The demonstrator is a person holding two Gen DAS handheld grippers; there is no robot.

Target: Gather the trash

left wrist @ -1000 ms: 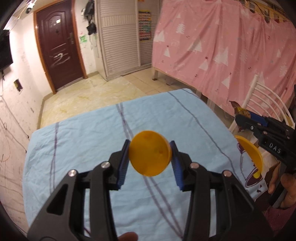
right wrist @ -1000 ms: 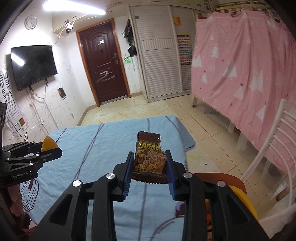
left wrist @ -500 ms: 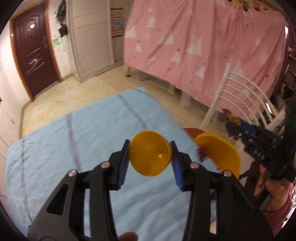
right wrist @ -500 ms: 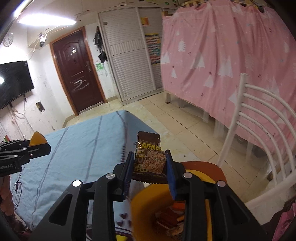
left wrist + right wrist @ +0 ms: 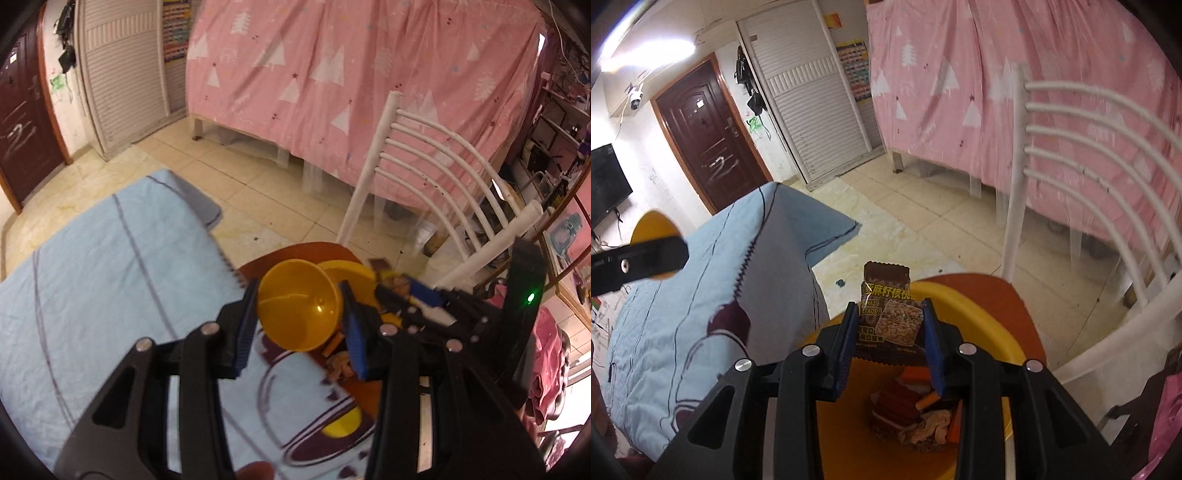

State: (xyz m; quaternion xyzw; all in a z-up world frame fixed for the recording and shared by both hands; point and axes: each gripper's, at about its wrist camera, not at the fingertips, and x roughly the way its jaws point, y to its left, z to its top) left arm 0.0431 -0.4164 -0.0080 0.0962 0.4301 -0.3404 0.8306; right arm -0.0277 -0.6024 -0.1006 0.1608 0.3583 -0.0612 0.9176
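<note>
My left gripper (image 5: 300,312) is shut on a small yellow plastic cup (image 5: 299,306), held tilted over the edge of the bed beside the yellow bin (image 5: 347,271). My right gripper (image 5: 891,332) is shut on a brown snack wrapper (image 5: 888,317), held above the yellow bin (image 5: 979,325), which stands on an orange chair seat (image 5: 1008,295) and holds several wrappers and scraps (image 5: 916,413). The right gripper with its wrapper shows in the left wrist view (image 5: 402,290). The left gripper's finger and cup show at the left of the right wrist view (image 5: 639,254).
A light blue bedsheet (image 5: 92,277) covers the bed on the left. The white chair back (image 5: 443,173) rises behind the bin. A pink curtain (image 5: 351,74) hangs beyond a tiled floor (image 5: 923,206). A brown door (image 5: 705,136) stands at the far wall.
Both grippers have swung right, off the bed and over the chair. The right gripper with the wrapper now hangs above the bin, and the left gripper with the cup has come up beside it.
</note>
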